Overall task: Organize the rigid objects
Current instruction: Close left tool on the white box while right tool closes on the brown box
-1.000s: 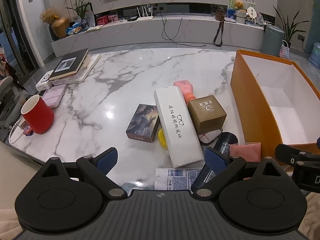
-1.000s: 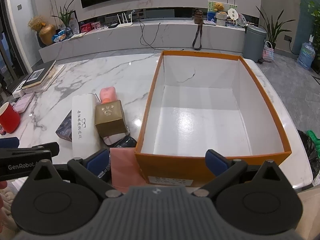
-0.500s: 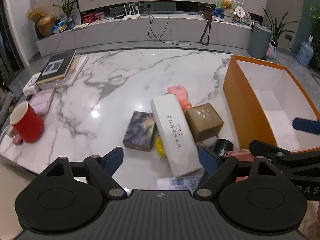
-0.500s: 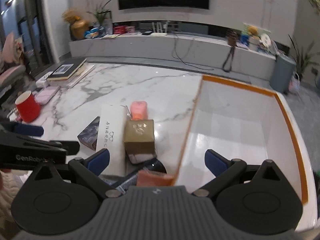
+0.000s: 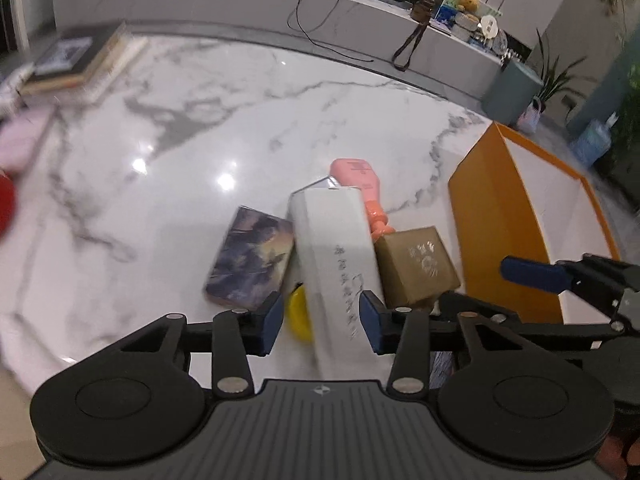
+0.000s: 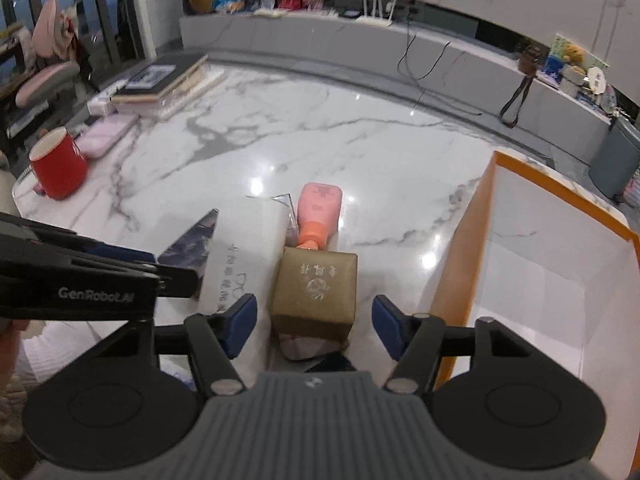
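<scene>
White marble tabletop (image 5: 168, 152) carries everything. Left gripper (image 5: 320, 322) straddles the long white cardboard box (image 5: 334, 256), pads apart, contact unclear. Right gripper (image 6: 314, 326), wide open, flanks the gold cardboard cube (image 6: 316, 288) untouched.

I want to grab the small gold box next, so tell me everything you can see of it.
The gold box is a small, roughly cubic carton in matte olive-gold card with a pale printed emblem and characters on its top face. It looks closed and undamaged. It sits slightly tilted, propped on something dark and pinkish beneath it rather than flat on the marble table. The pink bottle meets its far edge cap-first, the long white box lies along its left side, and the orange bin stands apart to its right. The right claw hovers open around it, fingers not touching.
</scene>
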